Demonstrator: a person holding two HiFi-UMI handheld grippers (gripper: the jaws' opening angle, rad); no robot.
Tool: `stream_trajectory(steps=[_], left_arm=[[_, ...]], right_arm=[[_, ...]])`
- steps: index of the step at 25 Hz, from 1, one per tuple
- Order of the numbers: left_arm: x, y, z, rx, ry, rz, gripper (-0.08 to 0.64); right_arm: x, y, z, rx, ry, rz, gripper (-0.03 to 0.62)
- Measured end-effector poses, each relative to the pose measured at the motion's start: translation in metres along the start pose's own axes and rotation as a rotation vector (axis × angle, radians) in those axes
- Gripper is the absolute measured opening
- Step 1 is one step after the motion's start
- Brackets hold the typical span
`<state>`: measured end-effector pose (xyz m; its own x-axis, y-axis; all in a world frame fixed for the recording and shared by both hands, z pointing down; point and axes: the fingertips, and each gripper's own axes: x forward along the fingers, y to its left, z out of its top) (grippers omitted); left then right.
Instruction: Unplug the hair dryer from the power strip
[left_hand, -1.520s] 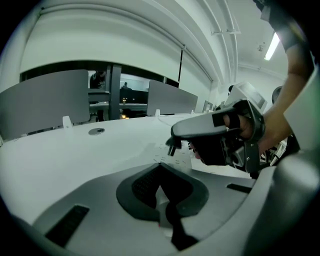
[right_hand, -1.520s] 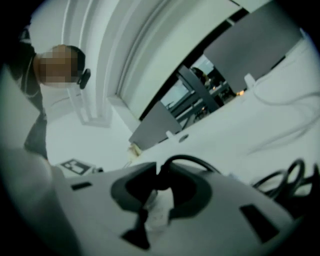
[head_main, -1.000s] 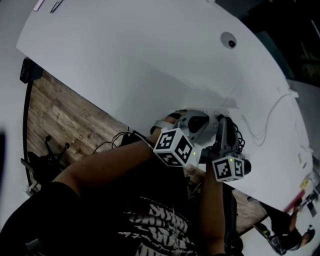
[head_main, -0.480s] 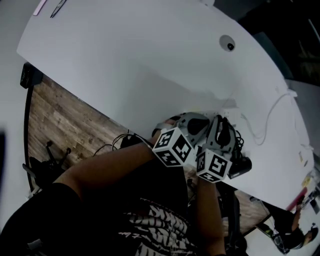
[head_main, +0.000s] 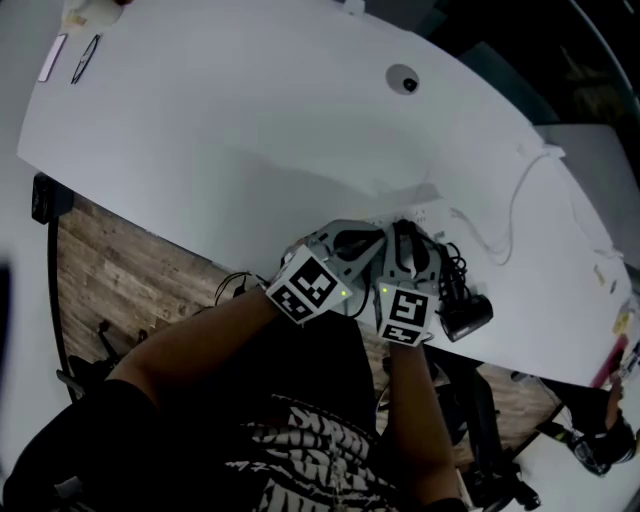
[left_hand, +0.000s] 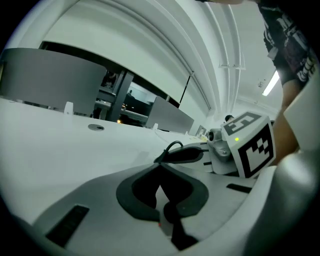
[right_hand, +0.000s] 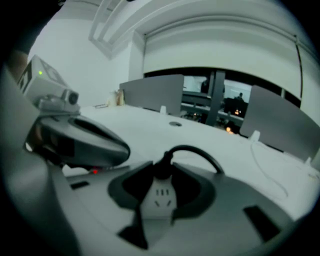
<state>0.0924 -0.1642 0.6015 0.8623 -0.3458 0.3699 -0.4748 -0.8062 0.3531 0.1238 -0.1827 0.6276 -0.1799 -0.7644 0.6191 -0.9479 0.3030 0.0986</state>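
The white power strip (right_hand: 159, 199) lies near the table's front edge, and a black plug (right_hand: 162, 167) sits in it with its cord (right_hand: 200, 152) arching away. My right gripper (right_hand: 162, 175) straddles the strip just below the plug. Its jaws are opening and the pads stand off the strip's sides. My left gripper (left_hand: 161, 172) sits close on the left, its jaws pinched on the strip's end by a red light (left_hand: 159, 225). In the head view the two grippers (head_main: 350, 240) (head_main: 405, 242) sit side by side, and the black hair dryer (head_main: 466, 316) lies just right of them.
The white table (head_main: 250, 120) has a round cable grommet (head_main: 403, 80) far off, and a thin white cable (head_main: 520, 200) runs at the right. Small items (head_main: 85, 55) lie at the far left corner. Grey partitions (right_hand: 150, 97) stand beyond the table, with wooden floor (head_main: 110, 250) below its near edge.
The right gripper has rolled and shifted left, ending close beside the left one with its marker cube facing up. The left gripper stays in place. The hair dryer now shows more fully at the right.
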Motion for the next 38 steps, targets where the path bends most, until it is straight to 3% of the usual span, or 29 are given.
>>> stream_trajectory(steps=[6, 11, 16, 17, 18, 23, 26, 30, 34, 38], left_arm=[[0.005, -0.007, -0.011, 0.073, 0.062, -0.026, 0.028], [0.004, -0.008, -0.01, 0.076, 0.06, -0.041, 0.028], [0.004, -0.009, -0.012, 0.111, 0.066, -0.044, 0.028], [0.004, -0.01, -0.012, 0.122, 0.066, -0.045, 0.028], [0.004, -0.012, -0.013, 0.134, 0.067, -0.047, 0.028], [0.004, -0.014, -0.02, 0.156, 0.065, -0.046, 0.028], [0.002, -0.014, -0.02, 0.162, 0.064, -0.034, 0.028], [0.003, -0.016, -0.02, 0.171, 0.071, -0.038, 0.028], [0.006, -0.015, -0.026, 0.18, 0.098, -0.045, 0.028], [0.011, -0.012, -0.028, 0.238, 0.121, -0.06, 0.028]], right_arm=[[-0.004, 0.005, -0.005, 0.047, 0.029, 0.092, 0.159], [-0.026, 0.005, 0.007, 0.211, -0.118, 0.192, 0.184], [-0.019, -0.006, 0.015, 0.321, -0.181, 0.124, 0.179], [-0.018, -0.01, 0.015, 0.33, -0.189, 0.093, 0.148], [-0.017, -0.013, 0.014, 0.323, -0.193, 0.062, 0.087], [-0.012, -0.004, 0.021, 0.046, -0.148, -0.012, 0.089], [-0.01, 0.003, 0.021, -0.035, -0.16, 0.004, 0.094], [-0.011, 0.003, 0.016, -0.054, -0.181, 0.023, 0.097], [-0.01, 0.005, 0.014, -0.012, -0.145, 0.08, 0.098], [-0.025, 0.008, 0.001, 0.011, -0.075, 0.145, 0.167]])
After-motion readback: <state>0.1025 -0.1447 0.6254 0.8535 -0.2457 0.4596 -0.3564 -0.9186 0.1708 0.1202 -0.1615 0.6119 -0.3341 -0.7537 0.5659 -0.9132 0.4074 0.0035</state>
